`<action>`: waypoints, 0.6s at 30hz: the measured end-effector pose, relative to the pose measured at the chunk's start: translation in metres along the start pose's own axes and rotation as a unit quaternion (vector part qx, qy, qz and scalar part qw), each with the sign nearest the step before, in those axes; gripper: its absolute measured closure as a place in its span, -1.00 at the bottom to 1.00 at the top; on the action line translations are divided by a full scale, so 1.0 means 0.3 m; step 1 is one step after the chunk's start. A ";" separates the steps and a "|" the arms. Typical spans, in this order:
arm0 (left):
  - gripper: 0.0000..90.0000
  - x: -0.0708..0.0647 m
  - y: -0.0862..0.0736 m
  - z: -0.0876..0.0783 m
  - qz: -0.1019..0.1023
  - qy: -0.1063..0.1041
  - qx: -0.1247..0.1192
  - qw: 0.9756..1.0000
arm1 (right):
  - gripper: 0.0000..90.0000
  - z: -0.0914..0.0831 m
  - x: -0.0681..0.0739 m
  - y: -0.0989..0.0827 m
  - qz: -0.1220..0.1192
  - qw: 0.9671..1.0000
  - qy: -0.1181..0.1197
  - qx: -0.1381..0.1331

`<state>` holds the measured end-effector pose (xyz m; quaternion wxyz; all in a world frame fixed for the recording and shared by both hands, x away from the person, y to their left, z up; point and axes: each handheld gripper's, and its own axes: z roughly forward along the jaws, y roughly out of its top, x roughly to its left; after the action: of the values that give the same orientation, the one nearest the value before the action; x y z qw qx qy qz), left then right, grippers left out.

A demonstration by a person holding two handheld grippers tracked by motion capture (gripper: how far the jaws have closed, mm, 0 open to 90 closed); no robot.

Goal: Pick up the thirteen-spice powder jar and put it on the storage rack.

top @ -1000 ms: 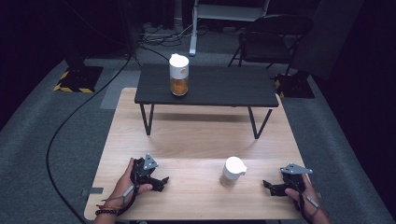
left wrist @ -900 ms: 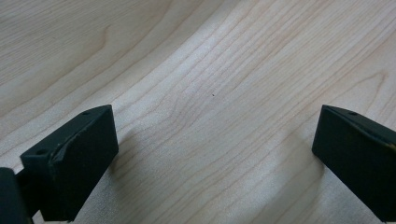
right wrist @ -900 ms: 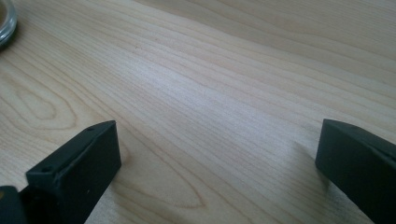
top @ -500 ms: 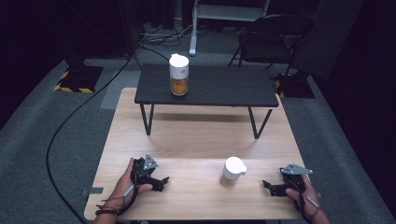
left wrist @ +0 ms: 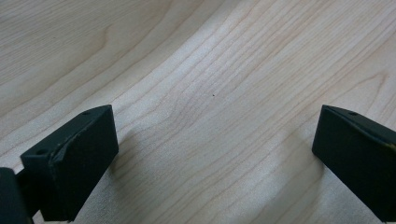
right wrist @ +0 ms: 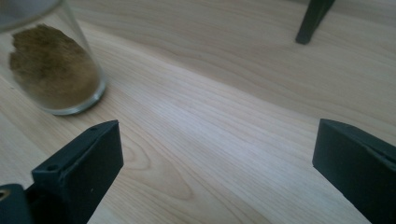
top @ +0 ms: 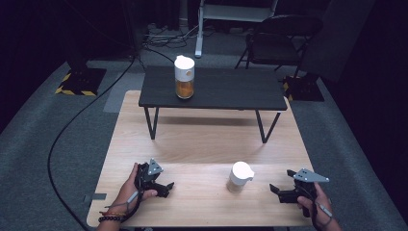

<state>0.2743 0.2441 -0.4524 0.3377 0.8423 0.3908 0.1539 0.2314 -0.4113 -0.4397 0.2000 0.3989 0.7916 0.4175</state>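
White-capped jars (top: pixel 239 176): two (top: pixel 184 77)

I see a light wooden table (top: pixel 202 144) on grey carpet (top: pixel 48 144). A low black bench (top: pixel 231 89) stands on its far half, legs planted on the wood. On the bench top, left of centre, stands a white-lidded jar (top: pixel 184 77) with amber contents. On the near half of the table stands a second white-lidded jar (top: pixel 239 176), brown powder at its base.
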 end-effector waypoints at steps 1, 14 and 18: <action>-0.99 0.000 0.000 0.000 0.000 0.000 0.000 1.000 | -0.97 -0.001 0.002 0.000 -0.002 1.000 0.004 -0.004; -0.99 -0.001 0.000 0.000 -0.001 0.001 0.000 1.000 | -0.96 0.011 0.062 0.001 0.006 0.998 0.035 -0.043; -0.99 -0.001 0.000 0.000 -0.001 0.001 0.000 1.000 | -0.96 0.023 0.080 0.008 0.005 0.998 0.043 -0.046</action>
<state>0.2742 0.2439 -0.4524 0.3379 0.8419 0.3915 0.1542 0.2226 -0.3877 -0.4412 0.1813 0.3751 0.7774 0.4714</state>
